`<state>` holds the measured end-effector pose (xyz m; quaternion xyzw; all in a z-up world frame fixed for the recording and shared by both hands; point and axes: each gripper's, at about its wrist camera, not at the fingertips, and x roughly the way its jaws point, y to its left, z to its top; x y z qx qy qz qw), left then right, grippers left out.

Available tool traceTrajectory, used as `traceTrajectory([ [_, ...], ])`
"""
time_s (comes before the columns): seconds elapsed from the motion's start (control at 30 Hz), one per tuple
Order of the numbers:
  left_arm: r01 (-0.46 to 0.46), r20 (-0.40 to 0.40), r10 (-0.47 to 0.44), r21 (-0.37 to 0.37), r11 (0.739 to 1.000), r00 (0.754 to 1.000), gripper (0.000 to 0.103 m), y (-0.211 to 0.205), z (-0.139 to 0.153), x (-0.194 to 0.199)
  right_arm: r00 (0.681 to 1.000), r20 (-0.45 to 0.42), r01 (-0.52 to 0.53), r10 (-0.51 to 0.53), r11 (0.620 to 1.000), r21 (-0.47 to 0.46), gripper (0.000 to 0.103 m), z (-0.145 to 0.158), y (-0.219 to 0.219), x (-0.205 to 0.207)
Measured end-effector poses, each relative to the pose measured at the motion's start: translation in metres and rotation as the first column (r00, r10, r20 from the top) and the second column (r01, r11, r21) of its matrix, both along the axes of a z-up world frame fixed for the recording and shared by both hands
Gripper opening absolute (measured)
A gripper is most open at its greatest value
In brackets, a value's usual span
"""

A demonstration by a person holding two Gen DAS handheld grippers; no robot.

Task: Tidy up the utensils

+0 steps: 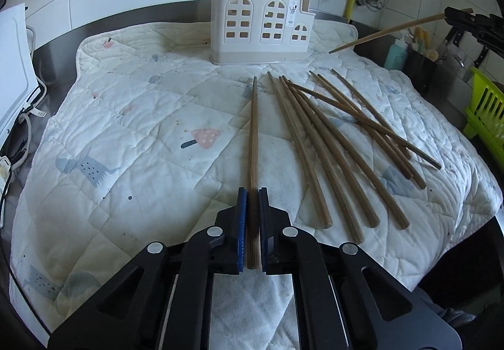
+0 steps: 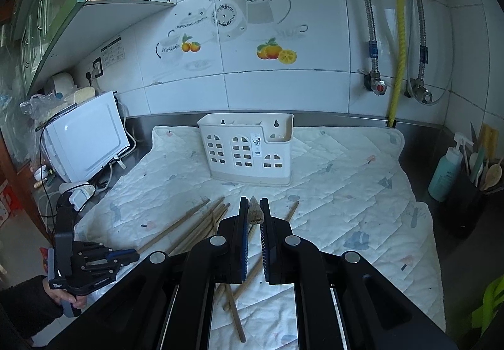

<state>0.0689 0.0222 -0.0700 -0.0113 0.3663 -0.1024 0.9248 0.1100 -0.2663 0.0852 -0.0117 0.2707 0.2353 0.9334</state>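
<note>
The left gripper (image 1: 253, 192) is pinched shut on one wooden chopstick (image 1: 253, 129) near its thick end — light, stiff, a bit slippery, so that is a good place to hold. The right gripper (image 2: 254, 202) squeezes another chopstick (image 2: 254, 214). More loose chopsticks (image 1: 330, 142) lie on the quilted mat (image 1: 141, 117). Farther back stands the white utensil holder (image 1: 261, 25).

Brown chopsticks (image 1: 302, 145), cream holder (image 1: 261, 25) w/ arched cutouts, white quilt (image 1: 141, 129) w/ pastel prints.
</note>
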Motion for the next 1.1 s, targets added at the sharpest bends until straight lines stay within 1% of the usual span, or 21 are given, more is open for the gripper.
traceTrajectory([
  [0.07,0.005,0.004,-0.005,-0.021,1.0,1.0,0.005,0.001,0.007,-0.002,1.0,0.008,-0.001,0.001,1.0,0.001,0.007,0.003,0.001,-0.001],
  [0.23,0.022,0.045,-0.021,-0.03,0.999,0.999,0.006,0.003,0.041,-0.004,0.999,0.034,-0.011,0.011,1.0,-0.002,0.007,0.018,0.004,0.002],
  [0.4,0.025,0.065,-0.022,-0.052,0.998,0.998,0.005,0.009,0.075,0.009,0.997,0.067,-0.02,0.021,1.0,-0.017,0.007,0.045,0.008,0.015],
  [0.47,0.026,0.082,-0.021,-0.06,0.998,0.996,0.005,0.011,0.088,0.017,0.997,0.07,-0.026,0.027,0.999,-0.02,0.007,0.059,0.009,0.026],
  [0.57,0.032,0.107,-0.028,-0.034,0.999,0.994,0.005,0.01,0.106,0.027,0.996,0.092,-0.006,0.011,0.998,-0.059,0.007,0.08,0.011,0.044],
  [0.7,0.042,0.126,-0.039,-0.017,0.999,0.991,0.005,0.006,0.123,0.041,0.997,0.081,0.019,-0.011,0.994,-0.106,0.007,0.1,0.016,0.078],
  [0.8,0.052,0.142,-0.051,0.002,0.999,0.988,0.005,0.004,0.132,0.05,1.0,0.024,-0.005,0.009,0.992,-0.127,0.007,0.103,0.025,0.105],
  [0.87,0.056,0.151,-0.055,0.001,0.998,0.987,0.005,0.004,0.139,0.057,0.999,-0.04,-0.038,0.032,0.988,-0.149,0.007,0.099,0.035,0.127],
  [0.93,0.06,0.162,-0.06,0.003,0.998,0.985,0.005,0.004,0.147,0.062,0.998,-0.06,-0.025,0.013,0.981,-0.191,0.007,0.094,0.045,0.146],
  [0.97,0.062,0.17,-0.061,0.004,0.998,0.984,0.005,0.005,0.152,0.065,0.996,-0.083,-0.036,0.019,0.978,-0.207,0.007,0.09,0.05,0.156],
  [1.1,0.065,0.199,-0.066,0.01,0.998,0.978,0.005,0.005,0.169,0.075,0.99,-0.143,-0.047,0.013,0.971,-0.235,0.007,0.076,0.066,0.188],
])
